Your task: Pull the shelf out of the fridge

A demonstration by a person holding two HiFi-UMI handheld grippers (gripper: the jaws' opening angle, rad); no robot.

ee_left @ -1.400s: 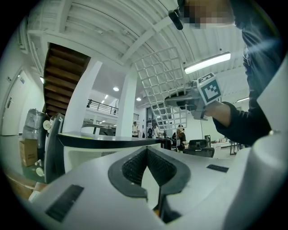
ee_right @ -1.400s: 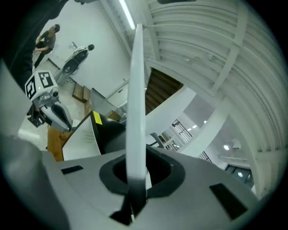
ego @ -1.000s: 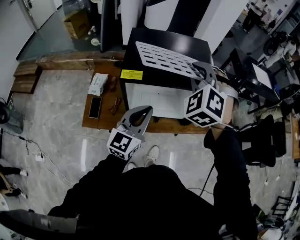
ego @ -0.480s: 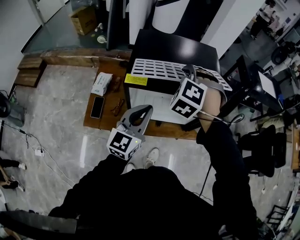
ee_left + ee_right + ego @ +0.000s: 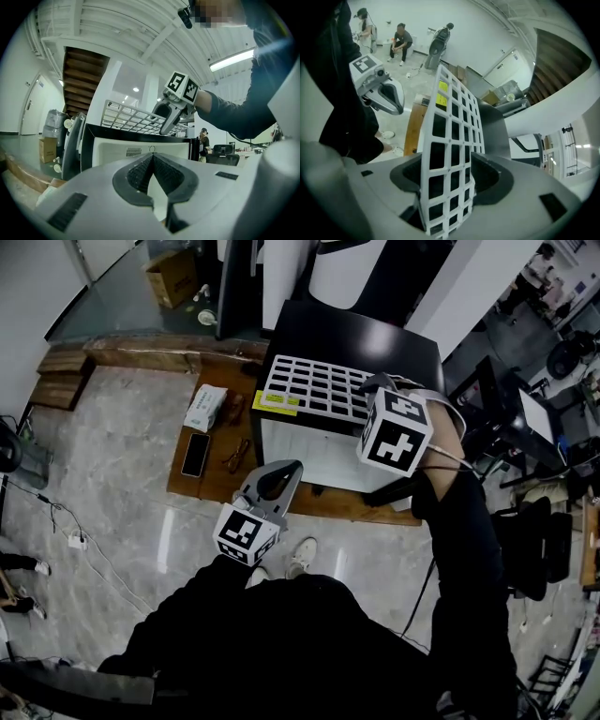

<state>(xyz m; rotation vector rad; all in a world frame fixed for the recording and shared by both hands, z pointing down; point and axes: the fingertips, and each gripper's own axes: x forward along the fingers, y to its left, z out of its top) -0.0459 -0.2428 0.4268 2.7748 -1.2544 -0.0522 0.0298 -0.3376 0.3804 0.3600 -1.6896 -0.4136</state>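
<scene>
White grid shelf [image 5: 314, 390] is out of the fridge [image 5: 375, 329], lying flat on its black top along the front edge. Right gripper [image 5: 377, 383] jaws have just been opening; the shelf's right edge sits between them, pads off it. Left gripper [image 5: 279, 474] jaws closed, empty, hovering before the fridge front. My call: release step. I'd back the right gripper straight out along the shelf's plane so no pad snags a bar.

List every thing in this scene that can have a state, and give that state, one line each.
fridge: door open
shelf: out of the fridge, across its top
right gripper: open, jaws have just been opening, shelf edge between them
left gripper: shut, empty
</scene>
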